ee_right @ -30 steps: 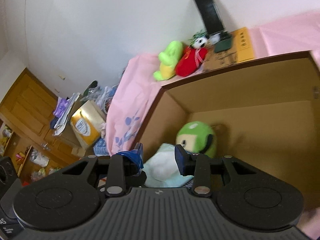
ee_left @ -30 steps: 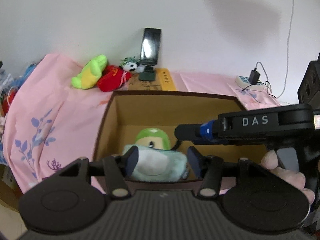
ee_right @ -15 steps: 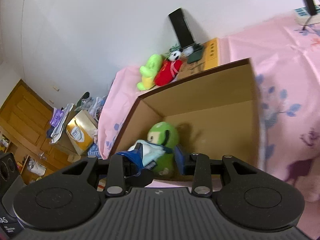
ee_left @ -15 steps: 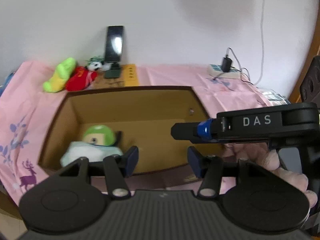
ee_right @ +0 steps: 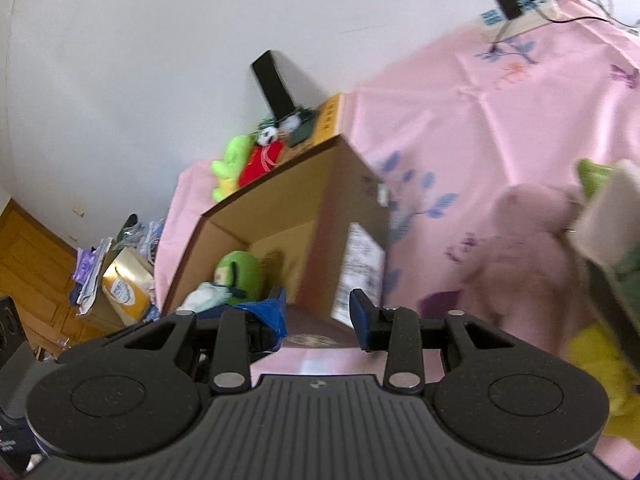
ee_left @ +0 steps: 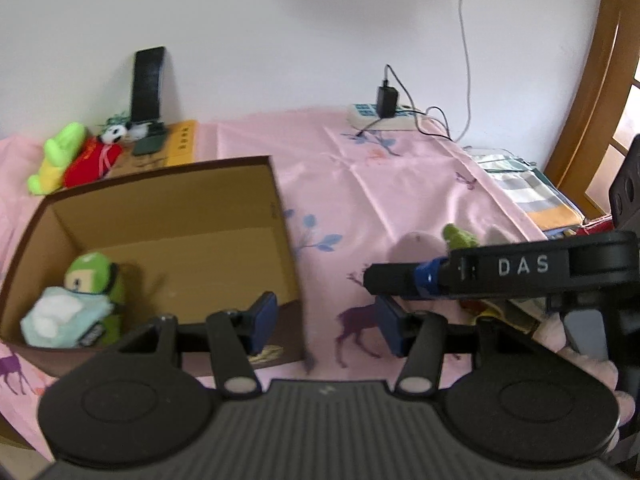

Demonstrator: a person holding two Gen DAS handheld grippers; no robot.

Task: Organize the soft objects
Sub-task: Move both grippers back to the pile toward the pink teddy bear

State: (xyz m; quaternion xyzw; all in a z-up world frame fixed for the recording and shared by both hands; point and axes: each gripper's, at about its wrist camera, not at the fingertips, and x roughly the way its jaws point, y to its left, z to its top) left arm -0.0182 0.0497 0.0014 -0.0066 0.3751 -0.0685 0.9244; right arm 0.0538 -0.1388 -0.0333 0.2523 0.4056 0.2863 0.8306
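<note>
Both tongs, left (ee_left: 326,322) and right (ee_right: 318,316), are spread and empty beside the cardboard box (ee_left: 224,200). Inside it lie a green plush (ee_left: 94,276) and pale-blue plush (ee_left: 64,316). Only the right view shows the box's labelled outer side.

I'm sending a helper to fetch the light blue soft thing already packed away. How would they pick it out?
Find the open cardboard box on the pink floral cloth. In its near left corner sits the light blue plush, leaning against a green round-headed plush. It is the only pale blue, white-patched item there; its neighbour is bright green.
</note>
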